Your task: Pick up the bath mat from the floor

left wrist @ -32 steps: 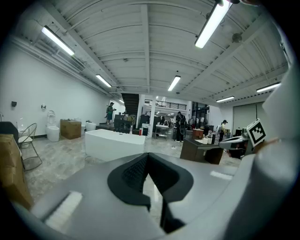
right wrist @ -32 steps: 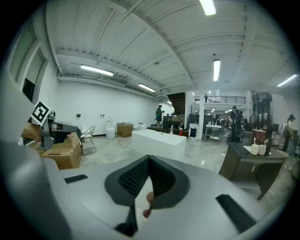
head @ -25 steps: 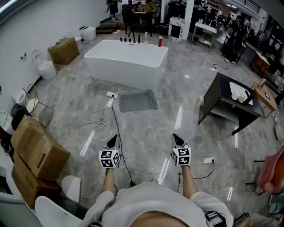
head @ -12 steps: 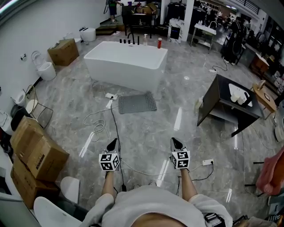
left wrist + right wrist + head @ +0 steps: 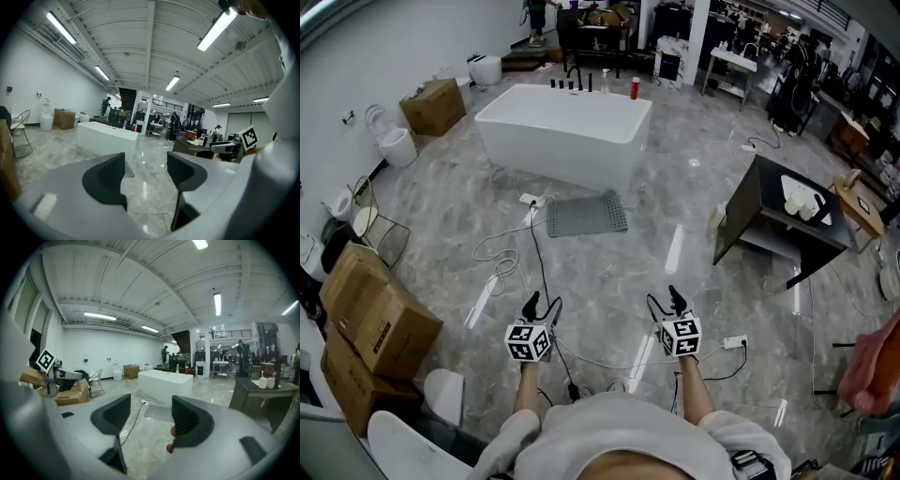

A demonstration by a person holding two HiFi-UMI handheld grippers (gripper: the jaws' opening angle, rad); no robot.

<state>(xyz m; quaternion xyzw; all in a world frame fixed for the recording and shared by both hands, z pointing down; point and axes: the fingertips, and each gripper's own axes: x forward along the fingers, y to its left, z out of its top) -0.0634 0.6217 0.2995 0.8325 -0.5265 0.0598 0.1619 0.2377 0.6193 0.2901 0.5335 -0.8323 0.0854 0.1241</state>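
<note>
A grey perforated bath mat [image 5: 587,215] lies flat on the marble floor in front of the white bathtub [image 5: 562,132], far ahead of both grippers. In the right gripper view the bath mat [image 5: 159,413] shows between the jaws, and the left gripper view catches a sliver of the bath mat [image 5: 128,169]. My left gripper [image 5: 540,303] and right gripper [image 5: 664,301] are held side by side at chest height. Their jaws are opening, with nothing between them. The left gripper [image 5: 146,171] and right gripper [image 5: 151,414] both point at the tub.
Cables [image 5: 511,262] and a power strip [image 5: 532,199] trail over the floor left of the mat. Cardboard boxes [image 5: 370,314] stack at the left. A dark table [image 5: 780,217] stands at the right. Another socket strip [image 5: 733,342] lies by my right arm.
Both grippers' jaws have parted from shut to open. The view has shifted slightly, the mat and tub sitting a little higher and further left.
</note>
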